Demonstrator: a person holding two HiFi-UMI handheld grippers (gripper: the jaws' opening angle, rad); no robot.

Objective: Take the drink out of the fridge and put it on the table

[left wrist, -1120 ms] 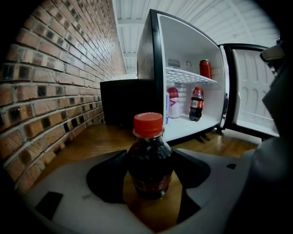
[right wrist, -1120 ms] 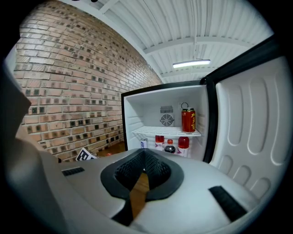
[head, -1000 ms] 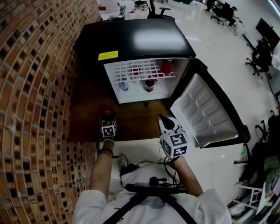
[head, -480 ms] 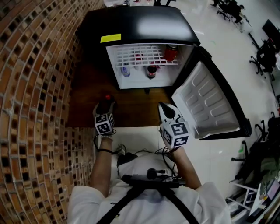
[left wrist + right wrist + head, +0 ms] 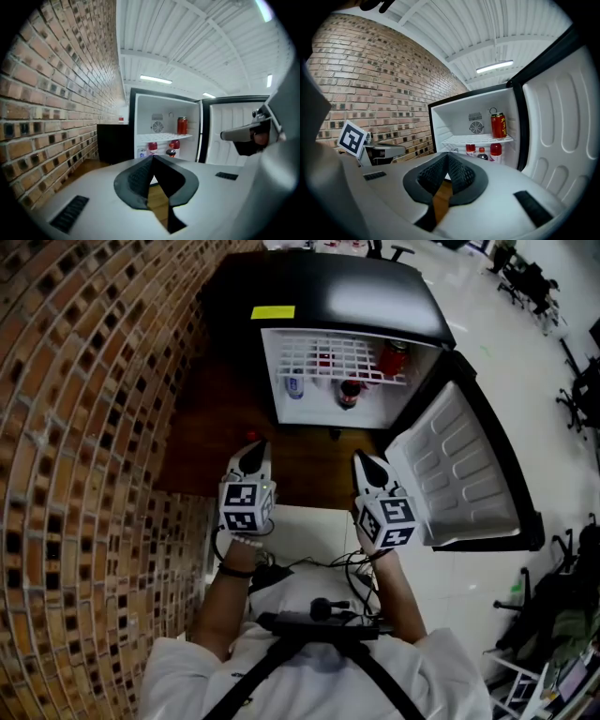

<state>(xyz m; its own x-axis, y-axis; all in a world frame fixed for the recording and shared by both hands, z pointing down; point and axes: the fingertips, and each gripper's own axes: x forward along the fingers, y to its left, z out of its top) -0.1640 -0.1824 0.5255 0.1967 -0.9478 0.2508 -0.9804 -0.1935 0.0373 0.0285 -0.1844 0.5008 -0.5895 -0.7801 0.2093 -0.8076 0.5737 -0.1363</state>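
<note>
A small dark bottle with a red cap stands on the dark wooden surface in front of the open fridge. My left gripper hovers above and just behind it; its jaws have just closed, with nothing between them. In the left gripper view the left gripper is shut and the bottle is hidden beneath it. My right gripper is level beside it, shut and empty, as the right gripper view shows too. A red can stays on the fridge's wire shelf, with bottles below it.
The fridge door stands swung open to the right. A brick wall runs along the left, close to the wooden surface. Behind the fridge are a white floor and office chairs. Cables hang at the person's waist.
My left gripper has let go of the red-capped bottle, risen away from it and shut. The bottle stays standing on the wood. The right gripper has hardly moved.
</note>
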